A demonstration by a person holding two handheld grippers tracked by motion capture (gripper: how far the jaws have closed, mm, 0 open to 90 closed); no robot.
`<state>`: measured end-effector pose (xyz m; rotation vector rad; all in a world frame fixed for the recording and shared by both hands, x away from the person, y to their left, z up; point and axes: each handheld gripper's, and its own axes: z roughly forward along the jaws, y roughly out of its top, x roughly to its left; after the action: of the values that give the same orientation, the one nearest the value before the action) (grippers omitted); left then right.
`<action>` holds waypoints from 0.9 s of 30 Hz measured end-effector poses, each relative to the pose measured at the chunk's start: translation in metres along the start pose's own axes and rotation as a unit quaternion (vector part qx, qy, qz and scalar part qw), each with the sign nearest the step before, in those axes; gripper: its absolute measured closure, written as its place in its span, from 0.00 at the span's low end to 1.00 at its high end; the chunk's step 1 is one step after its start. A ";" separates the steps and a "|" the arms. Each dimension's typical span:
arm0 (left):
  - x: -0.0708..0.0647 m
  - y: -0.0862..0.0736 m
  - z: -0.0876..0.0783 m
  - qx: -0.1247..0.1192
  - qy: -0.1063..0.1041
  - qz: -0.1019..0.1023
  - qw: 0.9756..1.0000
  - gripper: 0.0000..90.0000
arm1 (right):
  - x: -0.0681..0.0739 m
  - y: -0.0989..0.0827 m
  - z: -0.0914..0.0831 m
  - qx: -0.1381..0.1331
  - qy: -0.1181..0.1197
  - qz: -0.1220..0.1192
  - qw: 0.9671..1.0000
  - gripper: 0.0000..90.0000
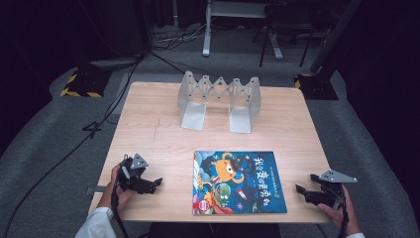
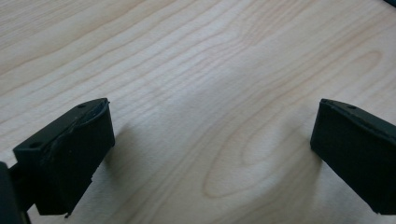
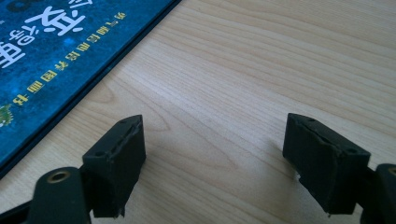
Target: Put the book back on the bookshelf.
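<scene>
Book (image 1: 238, 182): it lies flat, cover up, at the near edge of the table (image 1: 148, 134), between your two hands.
Left gripper (image 1: 151, 184): left of the book, well apart, jaws spread wide, holding nothing.
Right gripper (image 1: 303, 191): just right of the book, jaws also released and empty.
Bookstand (image 1: 219, 100): beyond the book, standing empty.
Risk: a flat book gives your jaws no edge; I think it may slide away or bend its cover if you pinch too shallow.
</scene>
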<state>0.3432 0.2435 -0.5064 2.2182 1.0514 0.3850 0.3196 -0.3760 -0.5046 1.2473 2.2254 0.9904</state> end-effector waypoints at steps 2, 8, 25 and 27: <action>-0.005 0.000 -0.001 0.002 -0.006 0.005 1.000 0.00 | 0.000 0.000 0.000 0.000 0.000 0.000 1.000 0.24; -0.011 -0.001 -0.001 0.003 -0.014 0.012 1.000 0.00 | 0.000 0.000 0.000 0.000 0.000 0.000 1.000 0.24; -0.040 0.008 0.008 0.002 -0.059 0.061 0.996 0.00 | 0.015 0.007 0.005 0.004 -0.041 -0.011 0.999 0.20; -0.043 0.010 0.009 0.002 -0.060 0.065 0.996 0.00 | 0.018 0.009 0.007 0.013 -0.014 -0.002 1.000 0.21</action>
<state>0.3264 0.2015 -0.5062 2.2885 0.8494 0.3025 0.3196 -0.3546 -0.5025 1.2602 2.2250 0.9415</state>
